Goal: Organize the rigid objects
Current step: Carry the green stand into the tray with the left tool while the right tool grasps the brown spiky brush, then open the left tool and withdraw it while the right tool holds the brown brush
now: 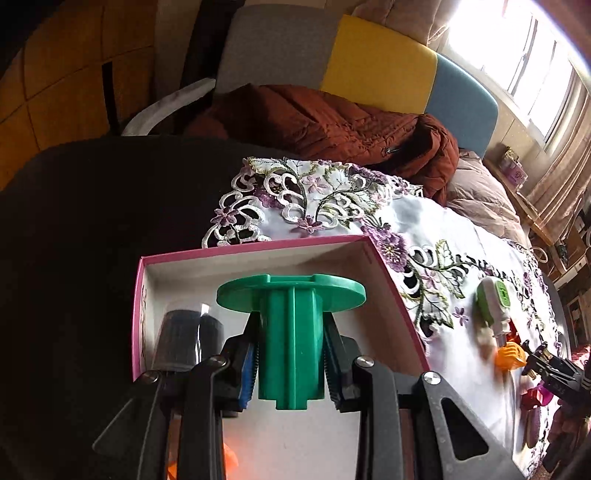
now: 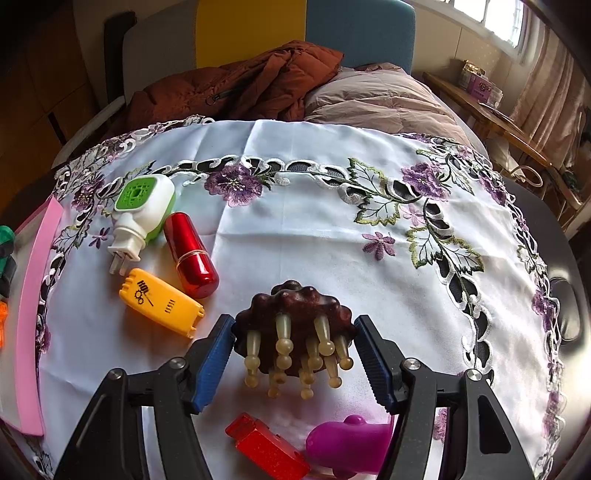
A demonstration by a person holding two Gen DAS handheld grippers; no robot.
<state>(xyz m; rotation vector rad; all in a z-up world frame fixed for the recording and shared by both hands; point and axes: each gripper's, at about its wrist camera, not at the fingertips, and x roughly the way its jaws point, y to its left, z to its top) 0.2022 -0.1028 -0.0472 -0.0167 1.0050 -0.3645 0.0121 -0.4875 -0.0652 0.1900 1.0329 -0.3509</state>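
A dark round table [image 1: 92, 221] carries a white cloth [image 2: 314, 229] embroidered with purple flowers. Beyond it, at twelve o'clock, stands a headboard [image 2: 251, 33] in grey, yellow and blue panels, with a rust-brown jacket [image 2: 240, 85] heaped against it. A window [image 1: 524, 55] glares at two o'clock.

On the left side of the table sits one pink-rimmed box [image 1: 258, 245], open. Inside it, at nine o'clock from the held piece, stands one dark cylinder [image 1: 188, 339]. On the cloth to the right I count one white-and-green plug-in [image 2: 146, 214], one red capsule [image 2: 190, 254] just beside it, one yellow case [image 2: 160, 301] at six o'clock from the plug-in, one red block [image 2: 266, 448] and one purple piece [image 2: 347, 445] near the bottom edge.

The left tool [image 1: 291, 365] points forward over the box, level, its fingers clamped on the stem of one green spool [image 1: 291, 317], whose flat disc faces the far wall of the box.

The right tool [image 2: 295, 354] reaches out low over the middle of the cloth. Its blue pads [image 2: 214, 363] sit against the flanks of one brown massager [image 2: 295, 325], which is tipped so its pale knobbed prongs point back towards the camera; it appears gripped.
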